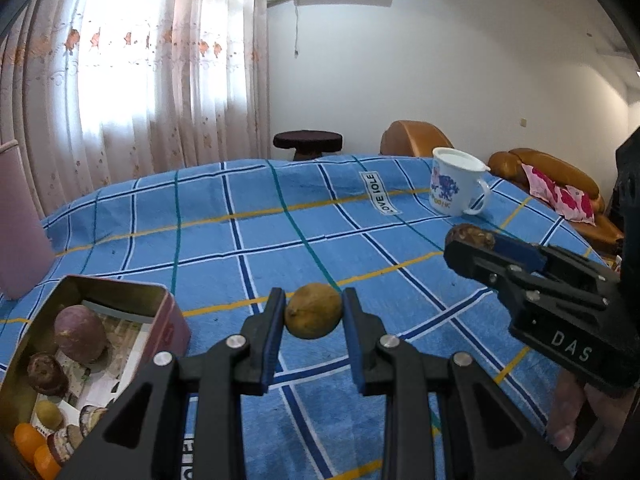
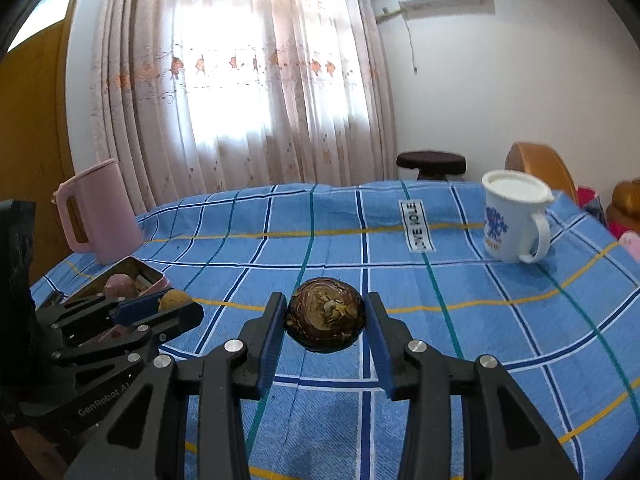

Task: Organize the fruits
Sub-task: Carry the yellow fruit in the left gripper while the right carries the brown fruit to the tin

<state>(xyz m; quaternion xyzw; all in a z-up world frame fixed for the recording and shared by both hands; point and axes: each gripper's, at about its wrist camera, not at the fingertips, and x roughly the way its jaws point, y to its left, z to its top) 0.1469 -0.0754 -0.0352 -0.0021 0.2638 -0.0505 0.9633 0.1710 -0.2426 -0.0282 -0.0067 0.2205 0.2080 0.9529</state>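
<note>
Two claws, each gripping one fruit above the blue checked counter (image 1: 280,216).
Left claw (image 1: 313,316) clamps a yellow-brown fruit (image 1: 313,311) beside the open tin (image 1: 168,312) holding other fruits. Right claw (image 2: 325,322) clamps a dark brown round fruit (image 2: 325,314); white mug (image 2: 510,220) stands behind.

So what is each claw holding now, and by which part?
The left claw grips a yellowish fruit by its two opposite sides. The right claw grips a dark brown fruit the same way.
</note>
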